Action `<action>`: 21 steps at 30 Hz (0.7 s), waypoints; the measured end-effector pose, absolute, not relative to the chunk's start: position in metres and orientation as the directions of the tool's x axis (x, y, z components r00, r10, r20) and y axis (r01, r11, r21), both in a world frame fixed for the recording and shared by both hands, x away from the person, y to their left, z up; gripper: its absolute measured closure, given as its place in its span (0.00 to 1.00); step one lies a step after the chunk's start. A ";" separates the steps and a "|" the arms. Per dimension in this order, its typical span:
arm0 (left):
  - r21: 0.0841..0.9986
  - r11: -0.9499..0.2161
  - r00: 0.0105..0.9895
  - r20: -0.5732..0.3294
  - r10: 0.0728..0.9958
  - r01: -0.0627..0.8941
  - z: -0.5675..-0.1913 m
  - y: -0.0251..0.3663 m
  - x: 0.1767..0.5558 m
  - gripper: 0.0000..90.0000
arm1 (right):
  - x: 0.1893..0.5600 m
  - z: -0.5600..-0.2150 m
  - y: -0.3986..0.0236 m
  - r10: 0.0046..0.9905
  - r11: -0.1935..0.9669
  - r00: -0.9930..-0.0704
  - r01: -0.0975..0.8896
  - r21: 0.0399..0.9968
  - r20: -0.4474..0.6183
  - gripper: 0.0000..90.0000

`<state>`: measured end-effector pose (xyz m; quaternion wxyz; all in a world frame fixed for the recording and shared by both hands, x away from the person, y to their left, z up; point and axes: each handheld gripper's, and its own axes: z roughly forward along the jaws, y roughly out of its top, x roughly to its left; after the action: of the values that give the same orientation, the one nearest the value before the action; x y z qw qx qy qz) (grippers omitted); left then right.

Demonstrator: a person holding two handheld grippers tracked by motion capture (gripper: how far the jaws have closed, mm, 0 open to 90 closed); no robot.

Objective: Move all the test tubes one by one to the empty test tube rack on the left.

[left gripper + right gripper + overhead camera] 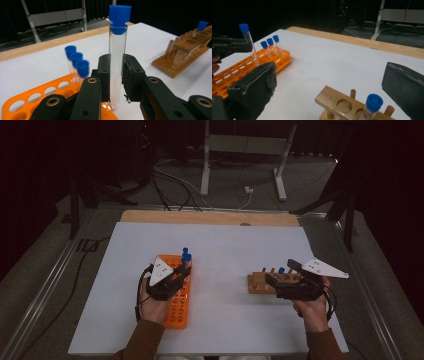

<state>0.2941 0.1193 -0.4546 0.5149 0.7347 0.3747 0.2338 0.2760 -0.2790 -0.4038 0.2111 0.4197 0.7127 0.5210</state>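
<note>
Now the left gripper [116, 75] pinches a clear test tube [117, 65] between its pads, long axis upright, blue cap [120, 17] on top and rounded bottom pointing down. It hangs just above the near end of the orange rack [178, 295] on the white table [225, 245]. Three more blue-capped tubes [76, 63] stand in a row at the rack's far end, just beyond the held tube. Well apart, the right gripper [281, 273] hovers over the wooden rack [260, 282], jaws spread wide and holding nothing; one capped tube [372, 105] stands in that rack between them.
</note>
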 end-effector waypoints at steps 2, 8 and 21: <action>0.930 -0.191 0.605 -0.042 0.795 0.316 -0.458 0.120 0.296 0.87 | 0.276 -0.404 -0.279 0.817 0.105 -0.560 0.378 0.920 0.137 0.00; 0.922 -0.200 0.577 -0.030 0.816 0.330 -0.465 0.120 0.305 0.87 | 0.276 -0.405 -0.280 0.818 0.104 -0.559 0.380 0.919 0.138 0.00; 0.833 -0.301 0.555 -0.009 0.832 0.464 -0.475 0.116 0.313 0.87 | 0.276 -0.405 -0.281 0.816 0.104 -0.561 0.379 0.920 0.139 0.00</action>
<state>0.3127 0.1157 -0.4754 0.4188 0.7761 0.4173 0.2193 0.2762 -0.2807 -0.4046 0.2093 0.4189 0.7128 0.5221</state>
